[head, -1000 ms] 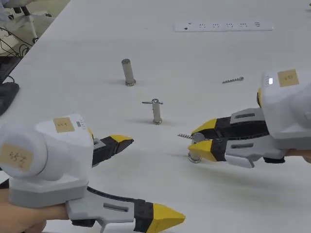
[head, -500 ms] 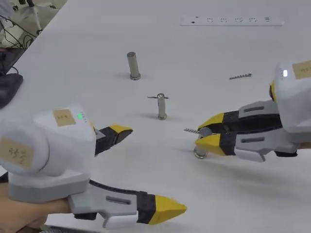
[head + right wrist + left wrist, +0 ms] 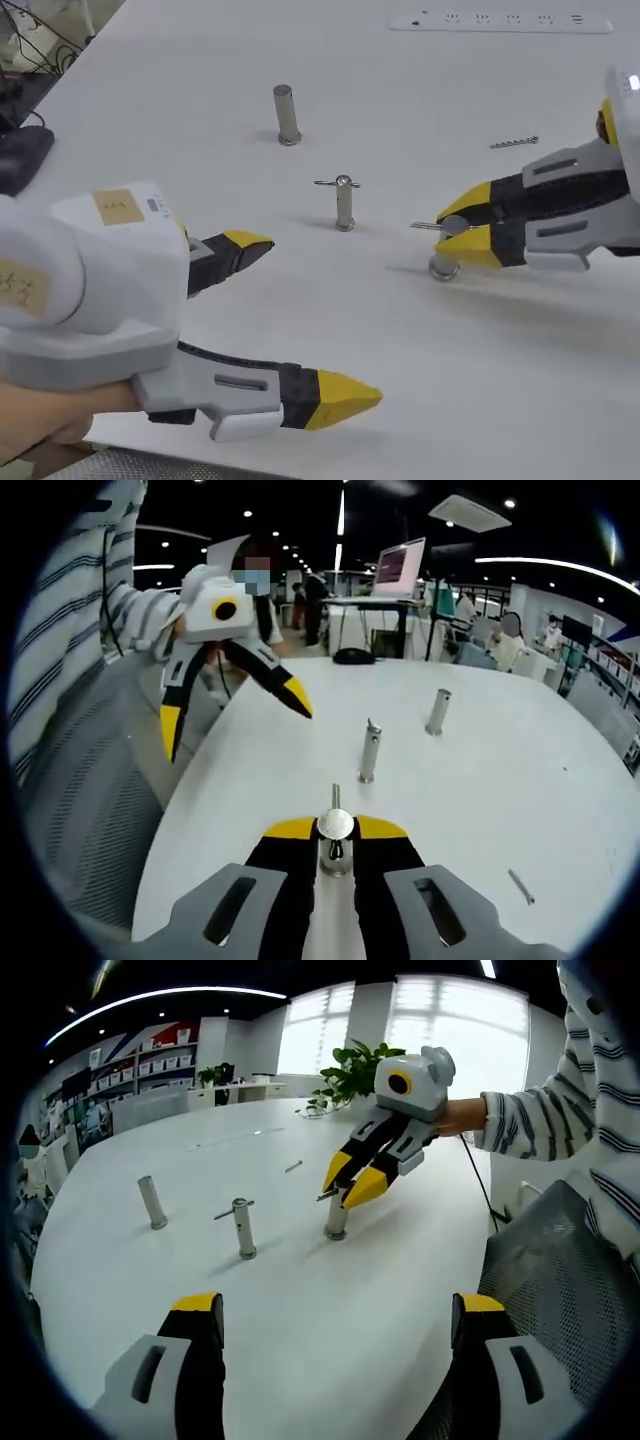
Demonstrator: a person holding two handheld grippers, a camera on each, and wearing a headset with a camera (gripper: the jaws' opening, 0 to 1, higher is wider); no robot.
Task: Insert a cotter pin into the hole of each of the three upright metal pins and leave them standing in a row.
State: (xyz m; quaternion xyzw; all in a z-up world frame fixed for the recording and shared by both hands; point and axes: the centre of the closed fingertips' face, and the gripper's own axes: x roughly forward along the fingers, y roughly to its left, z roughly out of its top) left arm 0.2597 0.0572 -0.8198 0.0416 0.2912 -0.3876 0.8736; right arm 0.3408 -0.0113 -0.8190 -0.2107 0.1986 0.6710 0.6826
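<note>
The left gripper (image 3: 310, 320) hovers at the near left over the white table (image 3: 180, 130). Its jaws are spread wide with nothing between them, and its own view shows the two yellow tips far apart.

The right gripper (image 3: 452, 228) comes in from the right. Its jaws are drawn close together on both sides of the head of the near pin (image 3: 443, 264), and they pinch a cotter pin (image 3: 425, 226). The thin tip of this cotter pin comes out to the left past the head. In the right gripper view the tip sticks out just beyond the round head, so it seems to pass through the hole, but the hole itself is hidden.

The three metal pins stand upright in a slanted row, from far left to near right. The middle pin (image 3: 344, 206) already carries a second cotter pin (image 3: 336, 183) across its top. The far pin (image 3: 287, 115) has no cotter pin in it.

A loose cotter pin (image 3: 514, 143) lies flat on the table, far right of the row and well apart from it. A white power strip (image 3: 500, 20) lies at the far edge.
</note>
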